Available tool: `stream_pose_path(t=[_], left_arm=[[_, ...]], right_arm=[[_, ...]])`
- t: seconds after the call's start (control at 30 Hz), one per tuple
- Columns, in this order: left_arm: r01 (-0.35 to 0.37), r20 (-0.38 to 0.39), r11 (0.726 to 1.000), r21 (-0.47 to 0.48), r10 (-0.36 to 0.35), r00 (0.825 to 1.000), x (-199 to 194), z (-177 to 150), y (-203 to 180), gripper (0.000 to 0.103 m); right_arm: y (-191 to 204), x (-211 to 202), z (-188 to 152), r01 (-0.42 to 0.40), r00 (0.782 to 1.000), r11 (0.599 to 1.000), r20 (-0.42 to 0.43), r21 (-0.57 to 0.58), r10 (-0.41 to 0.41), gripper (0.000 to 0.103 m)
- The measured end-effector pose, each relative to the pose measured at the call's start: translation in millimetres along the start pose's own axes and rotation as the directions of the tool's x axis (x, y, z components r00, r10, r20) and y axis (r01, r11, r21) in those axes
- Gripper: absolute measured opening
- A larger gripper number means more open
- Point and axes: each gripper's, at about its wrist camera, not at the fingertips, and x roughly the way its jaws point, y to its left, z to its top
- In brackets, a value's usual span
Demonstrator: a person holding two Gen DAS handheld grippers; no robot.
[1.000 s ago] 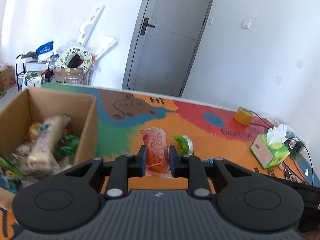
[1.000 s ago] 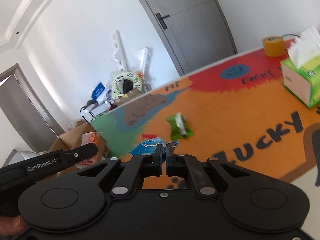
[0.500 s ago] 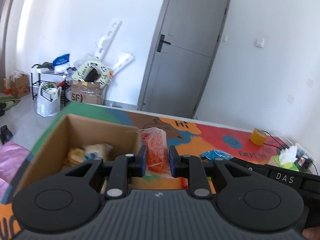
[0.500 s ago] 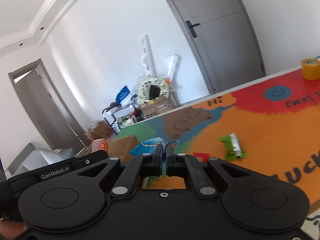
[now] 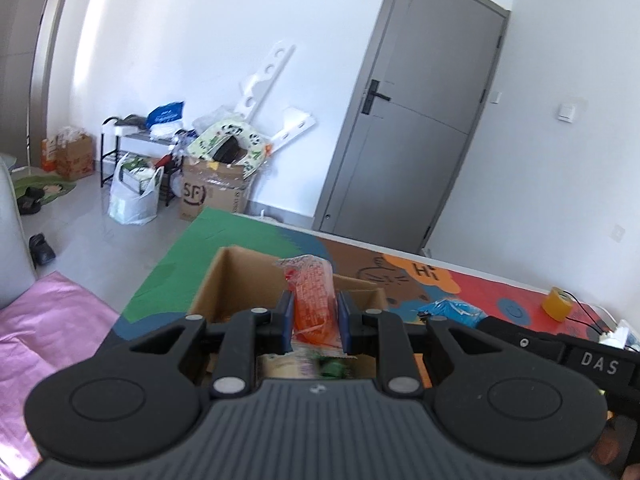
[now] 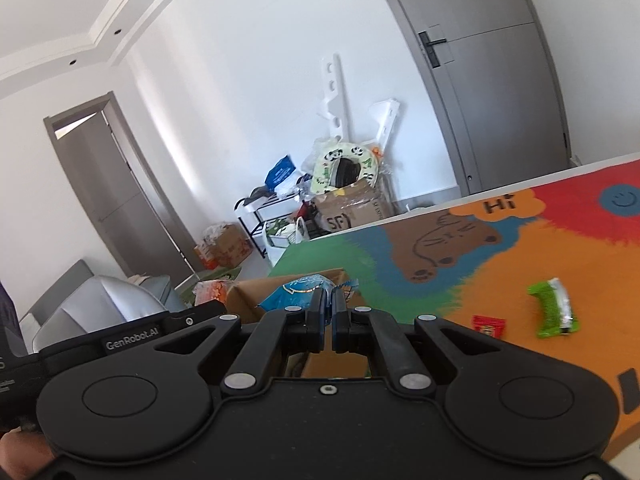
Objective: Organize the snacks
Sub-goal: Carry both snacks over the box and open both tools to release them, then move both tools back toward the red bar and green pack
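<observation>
Left gripper (image 5: 314, 322): clenched on the orange pack (image 5: 313, 300), which stands upright between the pads, long axis vertical.
Right gripper (image 6: 330, 320): clenched on an edge of the blue pack (image 6: 298, 294); the pack sticks out ahead and to the left of the tips.
Key relation: the box (image 5: 244, 280) lies straight ahead of and below the left gripper, the orange pack hanging over its open top; from the right wrist view the box (image 6: 256, 294) sits just beyond the blue pack. Left gripper judged nearer the drop point.
Box, place: near the green corner of the worktop (image 5: 192, 256), open side up.
Box, contents: a pale wrapper (image 5: 284, 366) and something green (image 5: 332, 368) show under the left gripper; blurred, the rest hidden.
Loose on worktop: green pack (image 6: 554, 308) and small red pack (image 6: 488, 325) on the orange area, well apart from the box.
Other items: tape roll (image 5: 557, 303) near the far right edge.
Step judged: both packs carried to the box, release not yet made.
</observation>
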Motion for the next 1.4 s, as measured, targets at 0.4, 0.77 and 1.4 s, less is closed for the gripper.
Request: stream_pose_path(t=[0.4, 0.77, 1.4], left_arm=[[-0.039, -0.049, 0.998, -0.056, 0.036, 0.998, 5, -1, 36, 0.033], [-0.036, -0.061, 0.999, -0.041, 0.033, 0.998, -2, -6, 20, 0.066], [0.023, -0.119, 0.998, 0.05, -0.017, 0.993, 0, -29, -49, 0.086]], right_arm=[[29, 31, 3, -0.012, 1.0, 1.0, -0.026, -0.028, 0.012, 0.005], [18, 13, -3, 0.022, 1.0, 1.0, -0.02, -0.013, -0.023, 0.02], [-51, -44, -25, 0.149, 0.988, 0.987, -0.055, 0.065, -0.146, 0.057]])
